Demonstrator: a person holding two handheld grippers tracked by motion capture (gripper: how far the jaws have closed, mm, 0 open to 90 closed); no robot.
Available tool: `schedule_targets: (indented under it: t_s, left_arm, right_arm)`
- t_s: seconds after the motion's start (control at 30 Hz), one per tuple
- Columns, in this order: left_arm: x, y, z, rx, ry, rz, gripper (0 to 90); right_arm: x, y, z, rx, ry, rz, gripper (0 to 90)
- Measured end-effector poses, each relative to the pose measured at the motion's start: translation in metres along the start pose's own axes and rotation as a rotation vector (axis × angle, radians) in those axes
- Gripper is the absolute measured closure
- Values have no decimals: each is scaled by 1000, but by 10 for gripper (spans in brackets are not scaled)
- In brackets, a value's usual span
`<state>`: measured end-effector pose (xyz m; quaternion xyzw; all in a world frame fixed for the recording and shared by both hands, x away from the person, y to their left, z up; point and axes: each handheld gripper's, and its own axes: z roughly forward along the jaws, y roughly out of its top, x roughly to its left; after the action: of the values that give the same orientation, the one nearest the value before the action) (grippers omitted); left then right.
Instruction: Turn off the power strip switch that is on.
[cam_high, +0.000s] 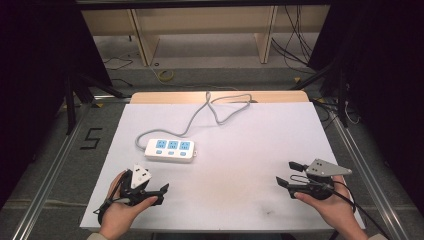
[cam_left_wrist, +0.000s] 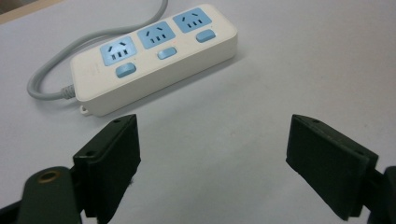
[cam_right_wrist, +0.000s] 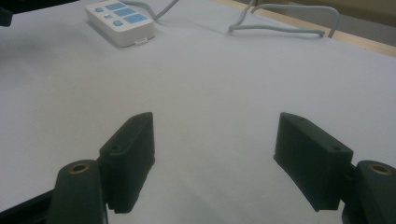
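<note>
Your left gripper (cam_high: 161, 192) sits low near your edge of the white table (cam_high: 240, 150), and its jaws are spread wide with nothing between them. Your right gripper (cam_high: 287, 174) is on the other side, well apart from it, and its jaws are spread wide too, with nothing in them.

The white power strip (cam_high: 170, 150) lies flat on the table, just ahead of your left gripper. In the left gripper view the power strip (cam_left_wrist: 154, 58) is close in front of the jaws, with three blue sockets and three blue buttons facing up. Its grey cord (cam_high: 200, 112) runs off its left end, curls toward the far edge of the table and goes over it.

The job now looks like reaching for the strip. Move your left gripper forward slowly and keep the jaws wide. Line them up across the short side of the strip, not the long side, so it fits between them. Come down gently so you do not push it away. Watch the cord, since it may tug the strip when you lift
</note>
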<state>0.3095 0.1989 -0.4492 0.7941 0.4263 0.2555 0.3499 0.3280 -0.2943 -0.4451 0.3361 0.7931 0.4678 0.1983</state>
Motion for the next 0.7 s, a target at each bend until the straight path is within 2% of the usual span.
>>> schedule_targets:
  t_s: [0.23, 0.3, 0.47, 0.5, 0.57, 0.63, 0.7]
  left_arm:
    - [1, 2, -2, -2, 13, -4, 226]
    - [2, 4, -4, 1, 30, -7, 320]
    - [3, 13, -6, -15, 55, -16, 658]
    - [4, 16, -6, -17, 72, -15, 723]
    - [4, 18, -6, -19, 78, -22, 821]
    - [5, 20, -7, -14, 82, -26, 895]
    - [6, 23, -7, -2, 74, -37, 896]
  right_arm:
    - [0, 0, 0, -1, 0, -1, 292]
    - [0, 0, 0, -1, 1, -4, 293]
    - [0, 1, 1, -1, -2, -4, 293]
    - [0, 1, 1, -1, -3, -5, 293]
    - [0, 1, 1, 0, -3, -4, 293]
    - [0, 1, 1, 1, -4, -4, 294]
    - [0, 1, 0, 1, -3, -4, 294]
